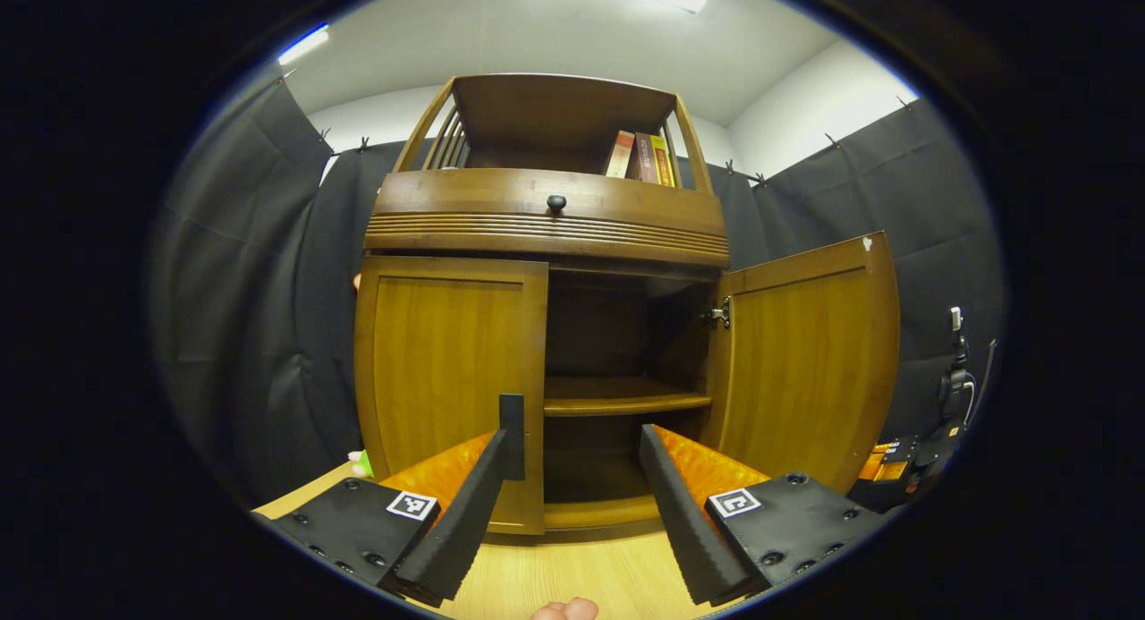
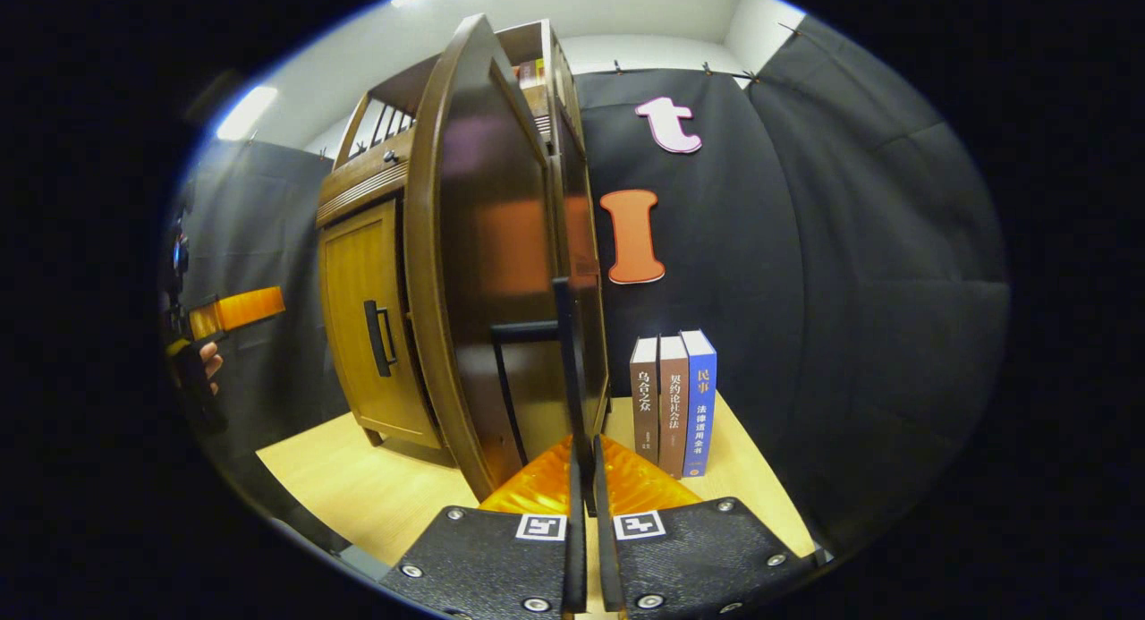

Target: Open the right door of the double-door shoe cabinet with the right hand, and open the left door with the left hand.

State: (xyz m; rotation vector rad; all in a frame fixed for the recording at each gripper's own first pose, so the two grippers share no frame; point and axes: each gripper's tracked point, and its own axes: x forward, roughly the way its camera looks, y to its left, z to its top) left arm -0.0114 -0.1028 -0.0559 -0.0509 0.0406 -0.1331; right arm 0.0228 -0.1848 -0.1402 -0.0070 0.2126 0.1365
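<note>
Three upright books (image 2: 673,403) with Chinese-lettered spines stand at 3 o'clock of the swung-open brown wooden right door (image 2: 501,271). The right gripper (image 2: 583,477) pinches its black handle (image 2: 566,369). The left gripper (image 1: 572,463), fingers spread and empty, faces the shut wooden left door (image 1: 447,369) at 11 o'clock.

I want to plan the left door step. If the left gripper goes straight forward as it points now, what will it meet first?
Probably the left door: the left gripper is open, and its left finger lines up with the door's handle at the inner edge. The right finger points into the open cabinet. Depth is unclear.
</note>
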